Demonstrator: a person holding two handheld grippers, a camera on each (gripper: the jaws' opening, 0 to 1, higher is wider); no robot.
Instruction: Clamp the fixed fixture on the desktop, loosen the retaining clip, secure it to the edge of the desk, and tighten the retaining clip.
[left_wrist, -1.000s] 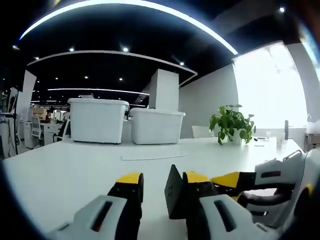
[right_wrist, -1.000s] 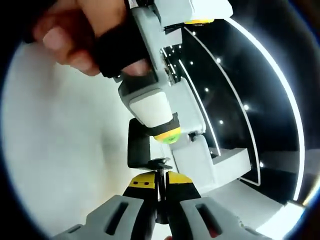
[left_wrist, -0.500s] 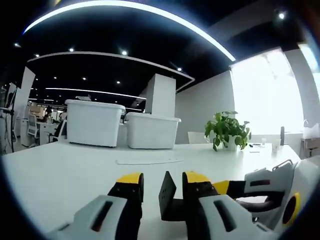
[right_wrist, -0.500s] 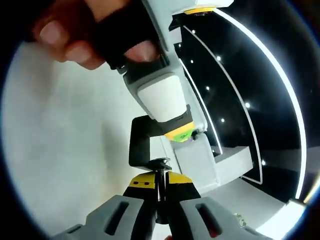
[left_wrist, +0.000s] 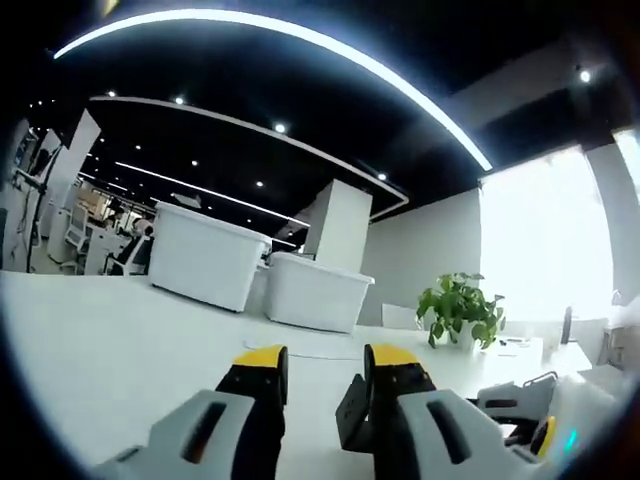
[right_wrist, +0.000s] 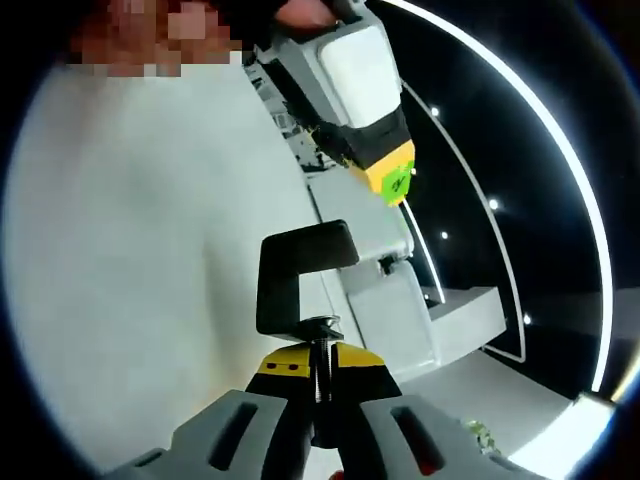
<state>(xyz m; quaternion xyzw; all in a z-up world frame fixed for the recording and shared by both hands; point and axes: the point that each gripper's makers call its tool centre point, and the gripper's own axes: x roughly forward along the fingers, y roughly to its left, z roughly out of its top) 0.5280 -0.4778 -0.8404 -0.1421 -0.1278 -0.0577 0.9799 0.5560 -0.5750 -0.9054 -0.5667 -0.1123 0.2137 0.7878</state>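
Observation:
A black C-shaped fixture stands over the white desktop. Its screw points down between the yellow-tipped jaws of my right gripper, which is shut on the screw. My left gripper hangs above the fixture, apart from it, with a person's hand at its top. In the left gripper view my left gripper stands open. The fixture's black plate sits just inside its right jaw, and the gap beside it is bare. My right gripper shows low at the right.
Two white storage bins stand at the far side of the desk. A potted plant is at the back right, near a bright window. A long thin strip lies on the desk.
In the right gripper view my left gripper has drawn up and away from the fixture, which it overlapped before. The left gripper view has tilted. My right gripper keeps hold of the screw.

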